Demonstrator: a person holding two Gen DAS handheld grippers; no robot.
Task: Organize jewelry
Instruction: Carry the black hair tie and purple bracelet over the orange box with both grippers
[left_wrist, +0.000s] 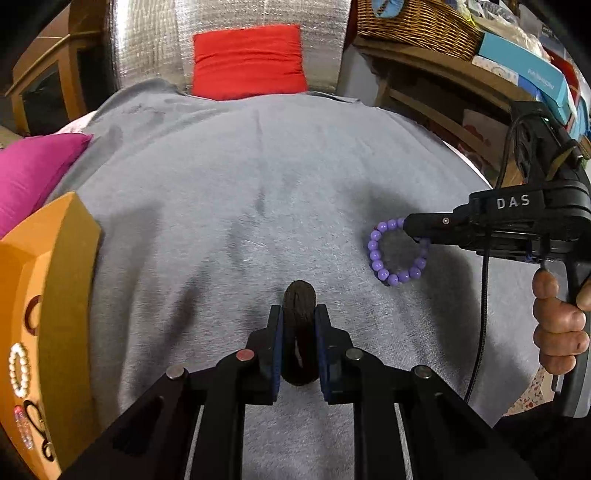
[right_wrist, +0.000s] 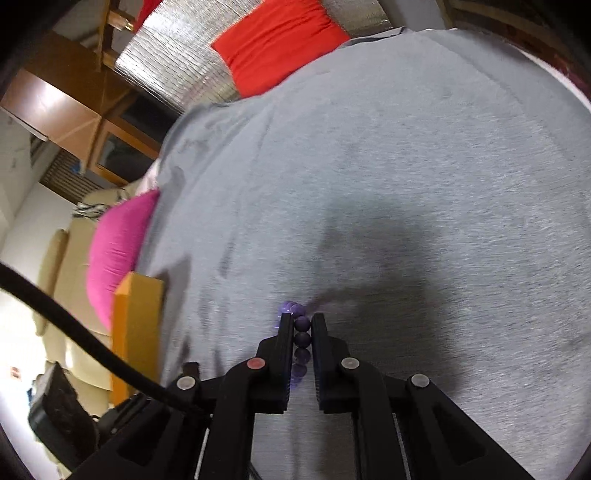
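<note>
My left gripper (left_wrist: 299, 314) is shut on a dark brown woven ring-shaped bracelet (left_wrist: 299, 299), held upright between its blue pads just above the grey cloth (left_wrist: 258, 192). To the right, my right gripper (left_wrist: 410, 230) pinches a purple bead bracelet (left_wrist: 380, 258) that hangs partly onto the cloth. In the right wrist view the purple beads (right_wrist: 302, 332) are lined up between the right gripper's (right_wrist: 302, 323) fingers. An orange jewelry box (left_wrist: 55, 258) stands at the left, holding a white pearl bracelet (left_wrist: 18, 369) and other pieces.
A pink cushion (left_wrist: 33, 166) lies behind the box, a red cushion (left_wrist: 247, 59) at the far end. A wooden shelf with a wicker basket (left_wrist: 417, 22) and boxes stands at the far right. A hand (left_wrist: 557, 325) grips the right tool's handle.
</note>
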